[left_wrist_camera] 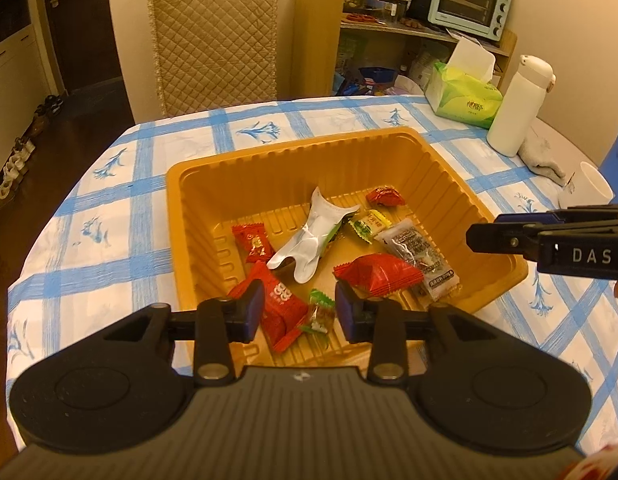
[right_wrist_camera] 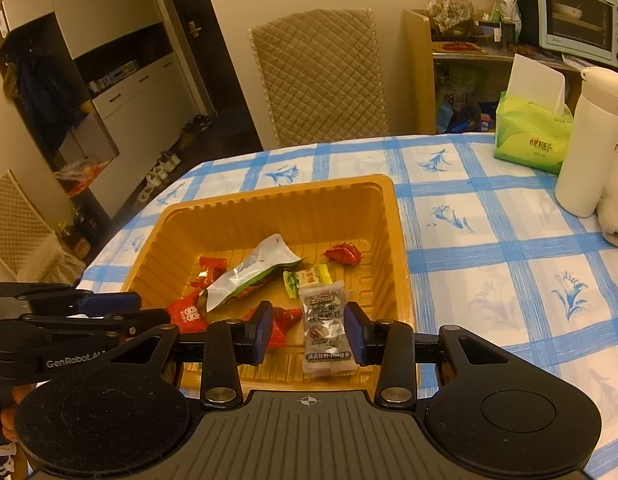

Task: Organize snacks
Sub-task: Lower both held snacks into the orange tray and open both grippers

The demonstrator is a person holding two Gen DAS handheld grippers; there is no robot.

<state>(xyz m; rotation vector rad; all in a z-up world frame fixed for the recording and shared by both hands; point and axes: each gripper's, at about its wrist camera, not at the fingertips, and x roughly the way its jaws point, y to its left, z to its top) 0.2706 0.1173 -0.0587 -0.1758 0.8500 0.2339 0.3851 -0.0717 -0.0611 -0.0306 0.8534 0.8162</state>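
Where the orange tray (left_wrist_camera: pixel 293 160) sits mid-worktop (left_wrist_camera: pixel 149 184) on the blue-checked cloth, it holds eight wrapped snacks: four red packets (left_wrist_camera: pixel 379 274), two green-edged sweets (left_wrist_camera: pixel 321 312), one silver pouch (left_wrist_camera: pixel 313 240) and one clear sachet (right_wrist_camera: pixel 327 328) whose print is too small to read. Above its near edge the left gripper (left_wrist_camera: pixel 299 310) and right gripper (right_wrist_camera: pixel 307 332) both have fingers parted, gripping nothing. Their bodies read "DAS", cut off, and "GenRobot.AI".

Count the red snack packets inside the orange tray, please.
4. In the orange tray: small one at far right, one at left, large one near left, large one near centre. Some may be hidden.
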